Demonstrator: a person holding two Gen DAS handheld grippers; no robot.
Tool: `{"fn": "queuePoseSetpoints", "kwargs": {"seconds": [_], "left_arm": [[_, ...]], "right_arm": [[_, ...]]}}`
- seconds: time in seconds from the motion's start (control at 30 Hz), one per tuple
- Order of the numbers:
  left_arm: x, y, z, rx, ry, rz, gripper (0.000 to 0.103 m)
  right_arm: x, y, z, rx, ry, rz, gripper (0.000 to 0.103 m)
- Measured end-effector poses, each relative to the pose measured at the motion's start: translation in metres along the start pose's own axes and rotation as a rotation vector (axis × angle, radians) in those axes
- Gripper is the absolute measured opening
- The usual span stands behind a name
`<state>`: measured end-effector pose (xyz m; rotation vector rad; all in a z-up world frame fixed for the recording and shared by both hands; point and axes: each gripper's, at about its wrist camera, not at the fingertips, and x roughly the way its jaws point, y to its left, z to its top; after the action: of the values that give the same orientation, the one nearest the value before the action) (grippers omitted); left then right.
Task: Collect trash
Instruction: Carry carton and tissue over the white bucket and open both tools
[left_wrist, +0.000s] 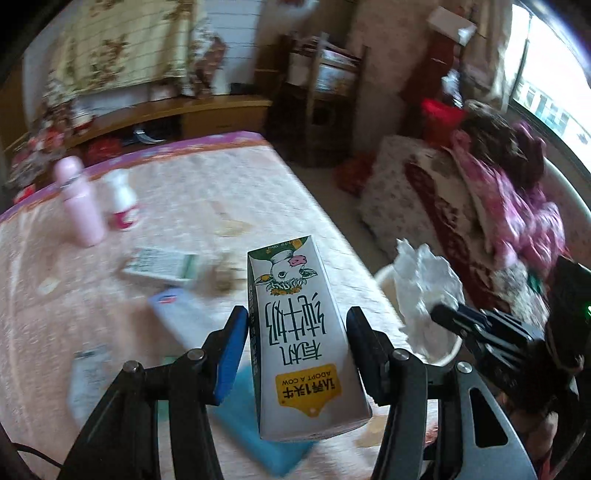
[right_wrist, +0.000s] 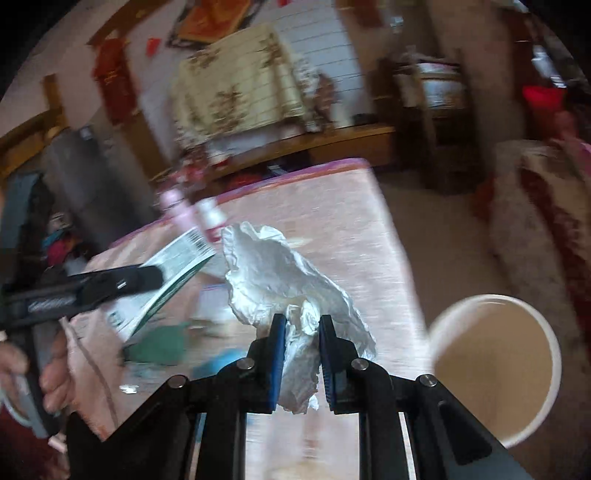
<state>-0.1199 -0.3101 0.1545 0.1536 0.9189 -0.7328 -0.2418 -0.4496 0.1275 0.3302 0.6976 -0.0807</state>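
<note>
Landmark table (left_wrist: 207, 192): flask (left_wrist: 79, 206) and small bottle (left_wrist: 123, 203) on its far left part, flat box (left_wrist: 162, 266) nearer middle; bin (right_wrist: 495, 365) off its right edge, below.

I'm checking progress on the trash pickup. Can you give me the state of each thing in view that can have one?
left gripper: shut on the milk carton
milk carton: held above the table
right gripper: shut on the crumpled tissue
crumpled tissue: held in the air
white bin: open, looks empty
pink bottle: standing upright, capped
small white bottle: standing upright
</note>
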Motion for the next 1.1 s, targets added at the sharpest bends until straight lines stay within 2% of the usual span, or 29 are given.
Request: {"fn": "queuePoseSetpoints", "kwargs": {"seconds": [0.17, 0.3, 0.4, 0.57, 0.7, 0.8, 0.83, 0.87, 0.9, 0.97, 1.1], "left_arm": [[0.030, -0.060, 0.002, 0.060, 0.044, -0.069, 0.057], [0.058, -0.106, 0.003, 0.095, 0.069, -0.130, 0.057], [0.084, -0.133, 0.003, 0.117, 0.089, -0.144, 0.057], [0.117, -0.155, 0.004, 0.122, 0.093, -0.112, 0.057], [0.134, -0.161, 0.004, 0.088, 0.104, -0.142, 0.058], [0.142, -0.161, 0.003, 0.064, 0.108, -0.153, 0.068], [0.143, -0.160, 0.003, 0.061, 0.115, -0.146, 0.068], [0.143, -0.159, 0.002, 0.058, 0.119, -0.141, 0.068], [0.142, -0.157, 0.001, 0.058, 0.122, -0.139, 0.068], [0.138, -0.153, 0.000, 0.064, 0.118, -0.117, 0.068], [0.122, -0.142, -0.001, 0.082, 0.084, -0.055, 0.068]], "right_arm": [[-0.012, -0.078, -0.005, 0.105, 0.013, -0.159, 0.019], [-0.012, -0.138, -0.012, 0.216, 0.046, -0.236, 0.019], [-0.008, -0.174, -0.019, 0.268, 0.070, -0.288, 0.020], [0.002, -0.210, -0.031, 0.343, 0.095, -0.343, 0.022], [0.013, -0.227, -0.038, 0.385, 0.113, -0.383, 0.023], [0.014, -0.230, -0.041, 0.390, 0.110, -0.387, 0.035], [0.013, -0.232, -0.041, 0.399, 0.103, -0.374, 0.051], [0.012, -0.230, -0.040, 0.404, 0.094, -0.367, 0.075], [0.011, -0.229, -0.039, 0.405, 0.074, -0.359, 0.078], [0.008, -0.225, -0.039, 0.387, 0.055, -0.362, 0.078], [0.014, -0.217, -0.039, 0.364, 0.075, -0.357, 0.078]]}}
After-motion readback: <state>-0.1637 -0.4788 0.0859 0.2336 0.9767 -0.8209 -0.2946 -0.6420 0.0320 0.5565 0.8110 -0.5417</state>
